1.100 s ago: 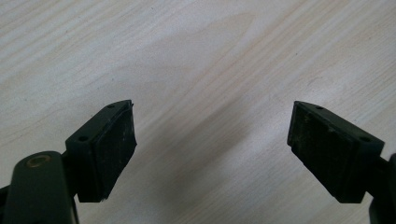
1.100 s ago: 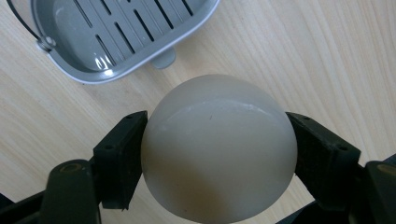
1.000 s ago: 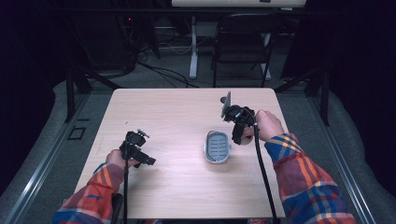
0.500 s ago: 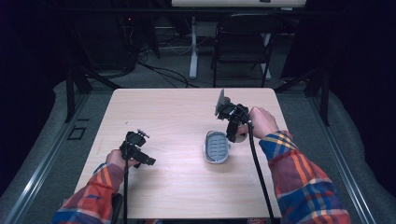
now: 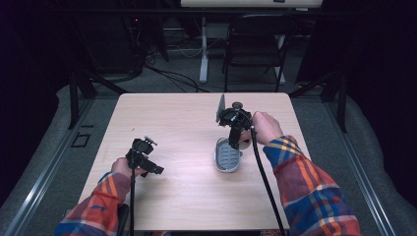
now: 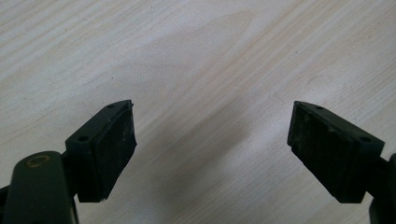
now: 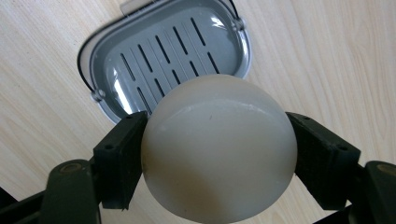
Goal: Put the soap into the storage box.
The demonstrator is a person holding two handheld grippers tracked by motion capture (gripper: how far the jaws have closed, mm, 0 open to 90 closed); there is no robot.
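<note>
One smooth, cream, rounded soap (image 7: 219,149) sits clamped between the black jaws of the right gripper (image 5: 235,135), directly above one grey slotted oval dish (image 7: 168,46); whether soap and dish touch cannot be told. Two grippers are present: the left gripper (image 6: 212,149) stands wide and empty over the pale wood-grain table (image 5: 187,191).
</note>
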